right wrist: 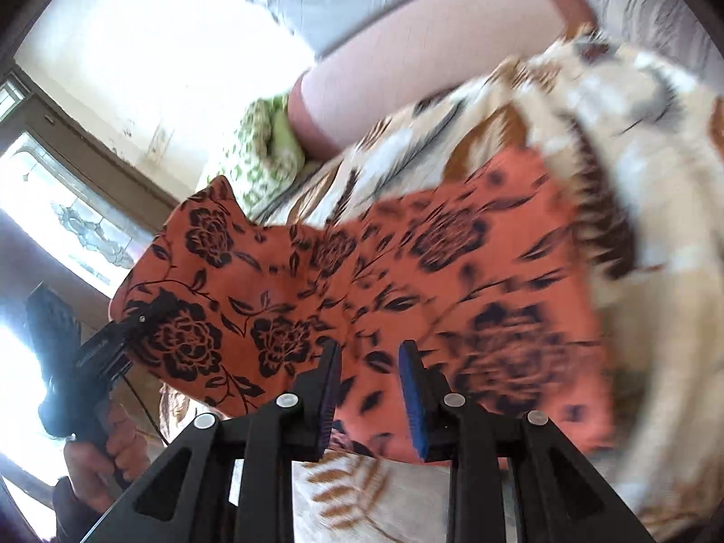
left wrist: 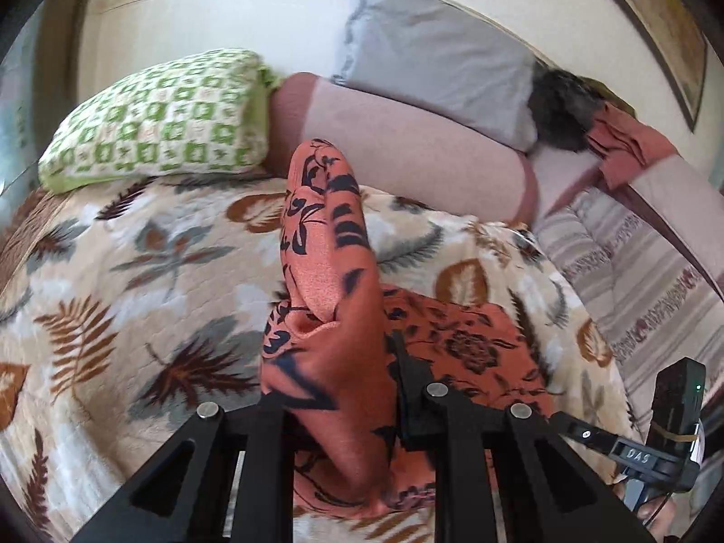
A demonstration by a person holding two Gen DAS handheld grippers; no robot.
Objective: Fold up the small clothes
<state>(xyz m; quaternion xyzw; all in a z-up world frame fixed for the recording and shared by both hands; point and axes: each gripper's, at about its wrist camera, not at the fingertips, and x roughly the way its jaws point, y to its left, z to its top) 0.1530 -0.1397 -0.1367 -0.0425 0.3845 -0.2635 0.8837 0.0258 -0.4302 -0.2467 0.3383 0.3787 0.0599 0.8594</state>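
Left claw (left wrist: 344,362) clamped on orange cloth (left wrist: 330,271), bunch lifted above bed (left wrist: 113,271). Right claw (right wrist: 369,389) parted, gripping nothing visible, cloth spread just beyond its tips.

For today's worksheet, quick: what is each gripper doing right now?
Left gripper: closed on the orange floral cloth.
Right gripper: open, holding nothing.

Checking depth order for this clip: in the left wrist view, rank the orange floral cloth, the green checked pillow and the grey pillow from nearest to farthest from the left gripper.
1. Orange floral cloth: bunched in the left gripper jaws.
2. Green checked pillow: upper left, at the bedspread's far edge.
3. Grey pillow: upper right, against the wall, behind the pink bolster.
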